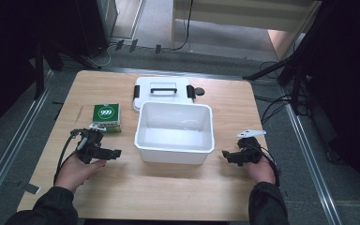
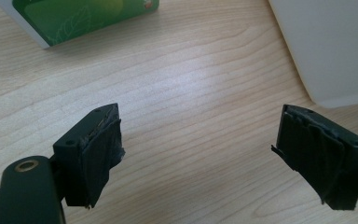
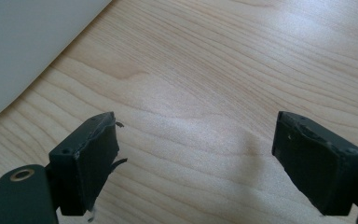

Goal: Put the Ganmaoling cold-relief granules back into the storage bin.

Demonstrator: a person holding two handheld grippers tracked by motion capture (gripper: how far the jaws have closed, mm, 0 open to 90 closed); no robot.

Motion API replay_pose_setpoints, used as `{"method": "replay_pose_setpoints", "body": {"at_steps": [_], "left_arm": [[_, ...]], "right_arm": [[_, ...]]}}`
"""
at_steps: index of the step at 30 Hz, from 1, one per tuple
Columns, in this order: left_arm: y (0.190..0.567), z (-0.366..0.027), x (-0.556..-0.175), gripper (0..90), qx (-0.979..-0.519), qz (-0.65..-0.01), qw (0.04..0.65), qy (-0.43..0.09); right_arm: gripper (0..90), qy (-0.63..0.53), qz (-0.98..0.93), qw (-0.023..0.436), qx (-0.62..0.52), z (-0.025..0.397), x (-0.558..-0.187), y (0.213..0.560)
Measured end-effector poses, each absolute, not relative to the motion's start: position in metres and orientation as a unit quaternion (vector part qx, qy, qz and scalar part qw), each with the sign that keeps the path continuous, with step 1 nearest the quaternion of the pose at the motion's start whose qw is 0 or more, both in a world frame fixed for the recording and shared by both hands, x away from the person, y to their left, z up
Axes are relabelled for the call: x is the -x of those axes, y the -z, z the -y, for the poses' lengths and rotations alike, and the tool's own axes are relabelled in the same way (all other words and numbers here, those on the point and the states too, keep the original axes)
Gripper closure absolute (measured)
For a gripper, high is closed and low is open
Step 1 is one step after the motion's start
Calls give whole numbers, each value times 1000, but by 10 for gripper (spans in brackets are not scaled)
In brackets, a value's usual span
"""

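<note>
A white plastic bin (image 1: 174, 132) stands open in the middle of the wooden table (image 1: 159, 187), its white lid (image 1: 163, 91) with a black handle lying flat just behind it. Left of the bin lies a green box (image 1: 107, 116) marked 999. My left gripper (image 1: 117, 153) rests low at the bin's left, pointing toward it, jaws wide apart over bare wood (image 2: 196, 135). The bin wall (image 2: 335, 46) and the green box (image 2: 84, 16) show ahead of it. My right gripper (image 1: 226, 154) sits at the bin's right, open too (image 3: 196, 154), with the bin wall (image 3: 23, 46) at upper left.
A small dark round object (image 1: 199, 91) lies on the table beside the lid. Black stands and cables ring the table on the floor. A metal rail (image 1: 309, 154) runs along each side. Bare wood stretches along the front edge.
</note>
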State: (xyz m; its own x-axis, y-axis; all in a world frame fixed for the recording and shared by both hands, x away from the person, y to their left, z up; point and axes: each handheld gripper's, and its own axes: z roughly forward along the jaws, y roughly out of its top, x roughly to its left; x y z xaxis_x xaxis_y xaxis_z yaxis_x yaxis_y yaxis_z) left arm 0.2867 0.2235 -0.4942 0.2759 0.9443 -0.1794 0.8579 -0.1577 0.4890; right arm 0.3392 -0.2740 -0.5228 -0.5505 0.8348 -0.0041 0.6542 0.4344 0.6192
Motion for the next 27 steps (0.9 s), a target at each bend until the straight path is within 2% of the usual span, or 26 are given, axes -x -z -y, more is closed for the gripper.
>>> {"method": "replay_pose_setpoints", "body": {"at_steps": [12, 20, 27], "left_arm": [[490, -228, -286, 148, -751, -601, 262, -82], [485, -232, -288, 139, -730, -624, 269, -76], [463, -237, -298, 86, -717, -644, 254, -81]], "right_arm": [[143, -286, -833, 156, -447, 274, -339, 523], [143, -286, -835, 158, -444, 273, -339, 523], [143, -281, -835, 159, -445, 273, -338, 523]]}}
